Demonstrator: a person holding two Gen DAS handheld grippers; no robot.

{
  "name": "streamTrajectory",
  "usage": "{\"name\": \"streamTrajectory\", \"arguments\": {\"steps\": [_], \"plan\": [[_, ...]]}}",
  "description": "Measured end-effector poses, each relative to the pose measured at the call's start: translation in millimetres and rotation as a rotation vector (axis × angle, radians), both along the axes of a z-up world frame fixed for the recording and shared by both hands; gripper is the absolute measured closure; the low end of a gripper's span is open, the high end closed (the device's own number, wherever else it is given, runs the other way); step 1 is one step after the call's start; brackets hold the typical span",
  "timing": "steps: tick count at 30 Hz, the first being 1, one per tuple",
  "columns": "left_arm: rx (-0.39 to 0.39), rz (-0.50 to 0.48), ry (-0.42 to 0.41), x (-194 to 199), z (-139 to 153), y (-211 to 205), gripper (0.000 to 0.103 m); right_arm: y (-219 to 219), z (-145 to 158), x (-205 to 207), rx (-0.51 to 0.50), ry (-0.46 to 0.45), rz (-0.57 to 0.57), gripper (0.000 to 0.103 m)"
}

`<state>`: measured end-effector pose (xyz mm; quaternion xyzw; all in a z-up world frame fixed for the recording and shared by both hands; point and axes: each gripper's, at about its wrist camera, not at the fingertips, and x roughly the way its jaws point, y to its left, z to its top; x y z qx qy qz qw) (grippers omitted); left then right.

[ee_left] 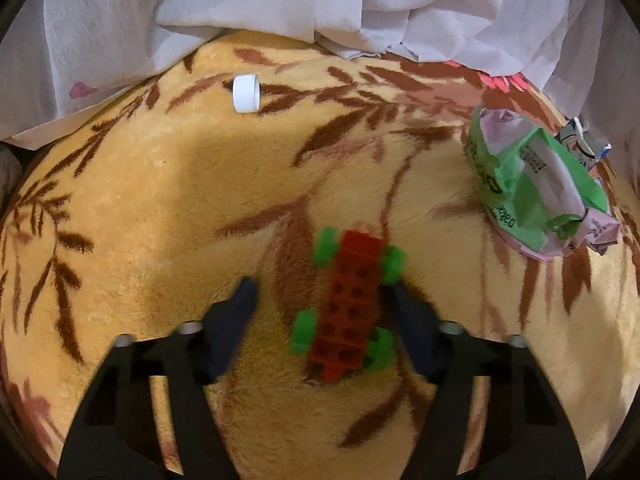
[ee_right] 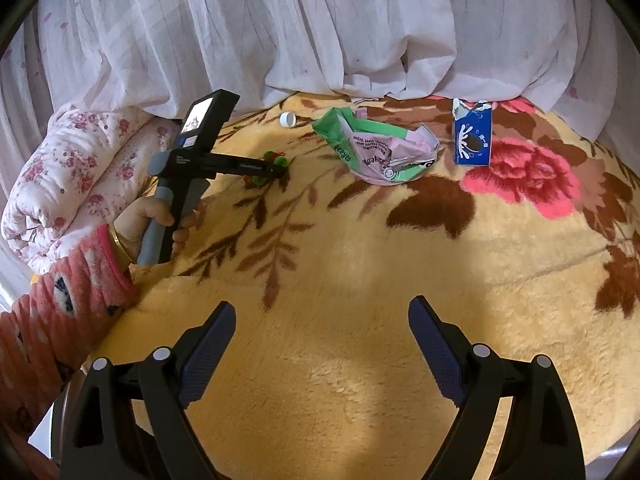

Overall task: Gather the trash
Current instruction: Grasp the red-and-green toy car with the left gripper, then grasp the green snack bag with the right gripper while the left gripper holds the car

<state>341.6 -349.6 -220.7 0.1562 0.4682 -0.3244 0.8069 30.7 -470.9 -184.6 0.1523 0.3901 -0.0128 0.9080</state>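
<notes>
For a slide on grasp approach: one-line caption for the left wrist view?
Left gripper straddles a red-and-green brick toy car on a floral blanket; bottle cap and wipes wrapper lie beyond.

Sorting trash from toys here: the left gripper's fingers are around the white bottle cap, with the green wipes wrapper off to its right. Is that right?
Not quite. The left gripper has its fingers around the red toy car with green wheels, not the white bottle cap, which lies apart near the curtain. The left wrist view shows it. The green wipes wrapper does lie to the right.
</notes>
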Motion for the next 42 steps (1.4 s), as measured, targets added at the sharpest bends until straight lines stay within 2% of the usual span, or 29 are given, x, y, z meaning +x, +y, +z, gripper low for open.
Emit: {"name": "streamTrajectory", "arguments": {"steps": [2, 11, 19, 23, 26, 29, 34, 41, 42], "plan": [[-0.007, -0.007, 0.008, -1, 2, 0, 0.066, 0, 0, 0, 0.000, -0.002, 0.001, 0.017], [-0.022, -0.009, 0.003, -20, 15, 6, 0.067, -1, 12, -2, -0.026, -0.026, -0.006, 0.017], [-0.002, 0.032, -0.032, -64, 37, 33, 0.067, -6, 23, 16, -0.092, -0.068, -0.020, 0.017], [-0.005, 0.049, -0.037, -86, 44, 49, 0.067, -13, 26, 41, -0.152, -0.078, -0.021, 0.016], [-0.001, 0.069, -0.053, -100, 48, 61, 0.067, -22, 29, 69, -0.137, -0.077, 0.003, 0.016], [-0.029, 0.083, -0.028, -108, 51, 71, 0.067, -24, 34, 96, -0.174, -0.074, 0.022, 0.017], [-0.057, 0.100, -0.035, -119, 55, 82, 0.067, -28, 30, 155, -0.269, -0.002, 0.045, 0.017], [-0.062, 0.108, -0.017, -121, 54, 89, 0.067, -33, -3, 222, -0.345, 0.126, 0.056, 0.017], [-0.062, 0.109, -0.014, -121, 53, 90, 0.067, -34, -9, 228, -0.360, 0.149, 0.048, 0.020]]}}
